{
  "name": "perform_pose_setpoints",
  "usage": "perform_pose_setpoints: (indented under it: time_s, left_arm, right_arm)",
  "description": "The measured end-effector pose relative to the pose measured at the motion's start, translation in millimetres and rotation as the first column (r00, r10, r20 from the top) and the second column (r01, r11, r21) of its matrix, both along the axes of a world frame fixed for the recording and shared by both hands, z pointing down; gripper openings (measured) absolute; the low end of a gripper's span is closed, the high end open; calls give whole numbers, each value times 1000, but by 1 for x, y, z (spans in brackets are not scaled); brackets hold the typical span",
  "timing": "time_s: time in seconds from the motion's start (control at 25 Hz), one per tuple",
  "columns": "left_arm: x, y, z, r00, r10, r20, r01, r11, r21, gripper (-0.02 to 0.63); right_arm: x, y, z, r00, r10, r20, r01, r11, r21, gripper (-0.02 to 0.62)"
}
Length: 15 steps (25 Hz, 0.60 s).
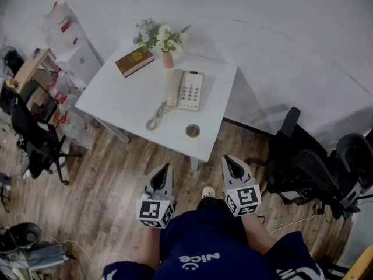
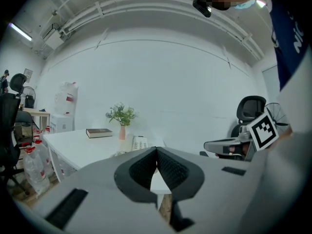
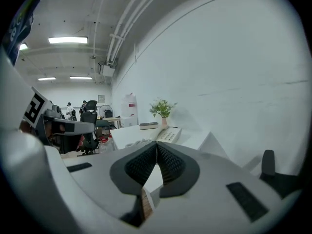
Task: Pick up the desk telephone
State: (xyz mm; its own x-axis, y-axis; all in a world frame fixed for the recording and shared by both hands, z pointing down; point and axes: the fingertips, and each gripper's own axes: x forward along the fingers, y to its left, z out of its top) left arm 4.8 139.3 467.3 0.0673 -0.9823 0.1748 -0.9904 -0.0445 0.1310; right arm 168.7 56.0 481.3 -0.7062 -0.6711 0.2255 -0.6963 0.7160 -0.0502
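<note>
Dark blue clothing (image 1: pixel 204 255) of the person fills the 6 o'clock edge of the head view. Just beyond it are the left tool (image 1: pixel 167 168) and the right tool (image 1: pixel 228 158), side by side over the wooden floor and well short of the white bench (image 1: pixel 111 101). Each tool's jaws are pressed together with nothing between them, as the left gripper view (image 2: pixel 156 149) and the right gripper view (image 3: pixel 157 144) both show.

The desk telephone (image 1: pixel 190 90) lies near the middle of the bench, at 12 o'clock from the tools. Its handset (image 1: pixel 172 87) rests on its 9 o'clock side, and the coiled cord (image 1: pixel 156 116) trails toward 7 o'clock.

Neither tool can take hold unless its jaws part first. Lifting the body alone would probably let the loose handset slide off and swing on the cord. A small round disc (image 1: pixel 193 131) at 6 o'clock of the phone sits in the approach path, and the flower vase (image 1: pixel 167 57) at 11 o'clock could tip if the phone is pushed back.
</note>
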Motion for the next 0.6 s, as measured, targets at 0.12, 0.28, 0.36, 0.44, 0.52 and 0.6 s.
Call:
perform_pose_setpoints:
  time_s: [0.12, 0.28, 0.36, 0.44, 0.52, 0.6]
  left_arm:
    - [5, -23, 1, 1000, -19, 7, 19, 1000, -9, 17]
    - [12, -50, 3, 999, -51, 13, 51, 998, -24, 17]
    - [15, -61, 5, 998, -64, 16, 64, 997, -33, 17]
    - [19, -70, 8, 998, -66, 14, 67, 997, -43, 17]
    - [24, -77, 12, 998, -60, 9, 60, 997, -53, 17]
    - [28, -85, 14, 999, -52, 10, 53, 997, -59, 17]
  right_arm:
    - [3, -30, -1, 1000, -13, 16, 13, 1000, -2, 23]
    - [3, -63, -2, 999, -49, 19, 49, 999, -3, 23]
    - [2, -75, -3, 997, -69, 19, 69, 998, -1, 23]
    - [1, -83, -3, 996, -83, 22, 83, 997, -2, 23]
    - [1, -87, 0, 995, -92, 22, 93, 996, -9, 23]
    - [1, -91, 3, 995, -97, 25, 97, 995, -18, 23]
